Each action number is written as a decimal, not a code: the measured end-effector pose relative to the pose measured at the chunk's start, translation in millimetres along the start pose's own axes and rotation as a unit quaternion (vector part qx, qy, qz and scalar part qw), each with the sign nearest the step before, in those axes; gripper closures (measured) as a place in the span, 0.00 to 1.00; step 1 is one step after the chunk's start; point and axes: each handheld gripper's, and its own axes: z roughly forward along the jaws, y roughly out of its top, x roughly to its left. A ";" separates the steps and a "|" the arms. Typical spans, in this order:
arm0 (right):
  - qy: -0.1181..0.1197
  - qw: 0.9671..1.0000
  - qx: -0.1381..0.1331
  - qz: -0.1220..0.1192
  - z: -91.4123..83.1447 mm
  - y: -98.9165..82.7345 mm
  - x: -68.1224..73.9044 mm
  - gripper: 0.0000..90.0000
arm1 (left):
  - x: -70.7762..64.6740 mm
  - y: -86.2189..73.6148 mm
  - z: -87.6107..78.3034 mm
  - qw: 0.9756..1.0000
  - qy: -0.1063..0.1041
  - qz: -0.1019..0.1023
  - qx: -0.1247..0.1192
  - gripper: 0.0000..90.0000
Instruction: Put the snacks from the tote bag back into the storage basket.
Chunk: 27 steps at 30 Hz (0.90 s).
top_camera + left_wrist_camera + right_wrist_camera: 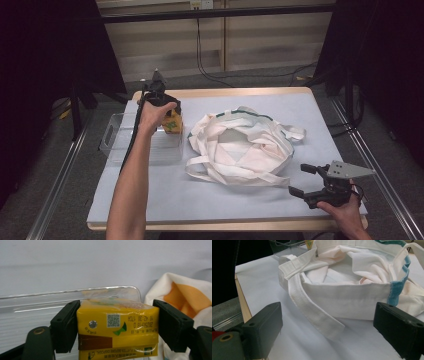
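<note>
A yellow juice carton with a brown band sits between the pads of my left gripper, which reaches down from above at the right end of a clear plastic tray. In the left gripper view both pads touch the sides of the carton, with the tray's rim just behind it. A white tote bag with teal trim lies rumpled and open-mouthed in the middle of the table. My right gripper rests open near the front right corner, facing the bag, nothing between its jaws.
The table is covered by a pale blue-grey mat with a wooden edge. One bag strap trails onto the mat toward my right gripper. Black frames and curtains stand beyond the table on both sides, and cables run along the floor behind.
</note>
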 end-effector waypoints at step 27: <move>0.000 1.000 0.002 -0.001 0.2 0.2 0.8 0.10 | 8.6 -12.4 -7.4 0.997 -0.005 0.063 -0.039 0.06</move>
